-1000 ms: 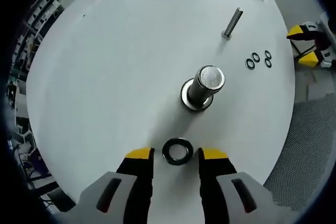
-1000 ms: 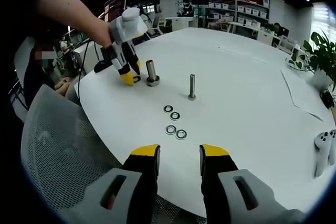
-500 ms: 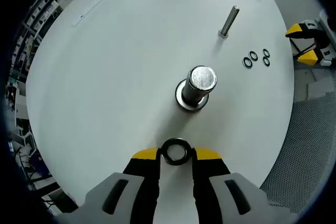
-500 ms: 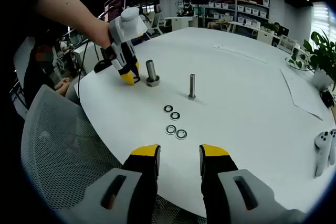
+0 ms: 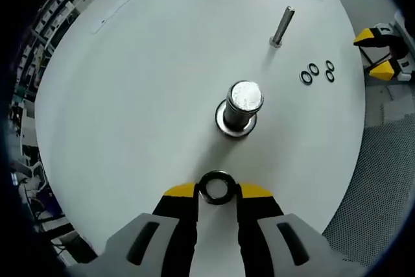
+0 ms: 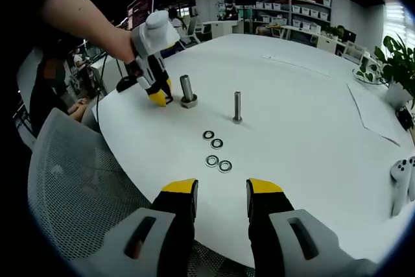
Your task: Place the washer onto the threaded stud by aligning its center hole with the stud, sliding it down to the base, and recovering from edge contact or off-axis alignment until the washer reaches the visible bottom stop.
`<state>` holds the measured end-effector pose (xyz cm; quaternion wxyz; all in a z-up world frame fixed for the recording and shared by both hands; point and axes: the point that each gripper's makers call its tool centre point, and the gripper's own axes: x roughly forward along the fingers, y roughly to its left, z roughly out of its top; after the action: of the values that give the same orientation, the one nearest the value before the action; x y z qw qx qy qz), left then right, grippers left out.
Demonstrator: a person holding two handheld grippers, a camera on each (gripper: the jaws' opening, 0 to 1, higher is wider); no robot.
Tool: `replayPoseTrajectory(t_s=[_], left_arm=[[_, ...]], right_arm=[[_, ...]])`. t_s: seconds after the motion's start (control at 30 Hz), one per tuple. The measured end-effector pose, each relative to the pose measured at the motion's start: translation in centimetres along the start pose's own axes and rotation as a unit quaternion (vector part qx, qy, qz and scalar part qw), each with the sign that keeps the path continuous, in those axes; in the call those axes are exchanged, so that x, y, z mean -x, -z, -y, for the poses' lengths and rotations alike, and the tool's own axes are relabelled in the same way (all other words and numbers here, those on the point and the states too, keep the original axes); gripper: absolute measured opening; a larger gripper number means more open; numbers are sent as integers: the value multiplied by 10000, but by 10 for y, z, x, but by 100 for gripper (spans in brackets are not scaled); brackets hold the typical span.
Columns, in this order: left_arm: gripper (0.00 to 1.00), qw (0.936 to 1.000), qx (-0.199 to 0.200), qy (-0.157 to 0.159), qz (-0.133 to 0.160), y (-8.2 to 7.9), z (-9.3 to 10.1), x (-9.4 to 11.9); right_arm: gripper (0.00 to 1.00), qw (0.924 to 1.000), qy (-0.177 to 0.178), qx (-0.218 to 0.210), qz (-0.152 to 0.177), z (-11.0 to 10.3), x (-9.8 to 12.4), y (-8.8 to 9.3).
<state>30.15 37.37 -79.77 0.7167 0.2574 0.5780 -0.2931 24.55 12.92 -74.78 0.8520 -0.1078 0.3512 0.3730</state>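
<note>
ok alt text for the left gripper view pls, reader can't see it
The left gripper has its yellow-tipped jaws closed on a dark washer lying on a white round table. Just beyond stands a thick steel stud on a round base, with a slimmer bolt and four small washers farther off.

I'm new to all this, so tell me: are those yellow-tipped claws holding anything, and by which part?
The left gripper pinches the black washer by its outer rim. The right gripper holds nothing.
</note>
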Motion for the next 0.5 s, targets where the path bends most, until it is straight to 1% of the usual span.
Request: replayPoseTrajectory(t_s=[0.03, 0.13, 0.17, 0.23, 0.4, 0.5], left_arm=[[20, 10000, 76, 12, 60, 1, -1, 0], [20, 9999, 101, 40, 78, 0, -1, 1], [20, 9999, 89, 46, 43, -1, 0, 0], [20, 9999, 11, 60, -123, -1, 0, 0], [20, 9990, 10, 81, -434, -2, 0, -1], [20, 9987, 34, 57, -506, -2, 0, -1]], right_arm=[[33, 10000, -12, 0, 2, 0, 0, 0], [33, 10000, -46, 11, 1, -1, 0, 0], [32, 10000, -49, 20, -4, -2, 0, 0], [32, 10000, -60, 18, -1, -2, 0, 0], [32, 10000, -71, 24, -10, -3, -1, 1], [32, 10000, -83, 23, -8, -3, -1, 1]])
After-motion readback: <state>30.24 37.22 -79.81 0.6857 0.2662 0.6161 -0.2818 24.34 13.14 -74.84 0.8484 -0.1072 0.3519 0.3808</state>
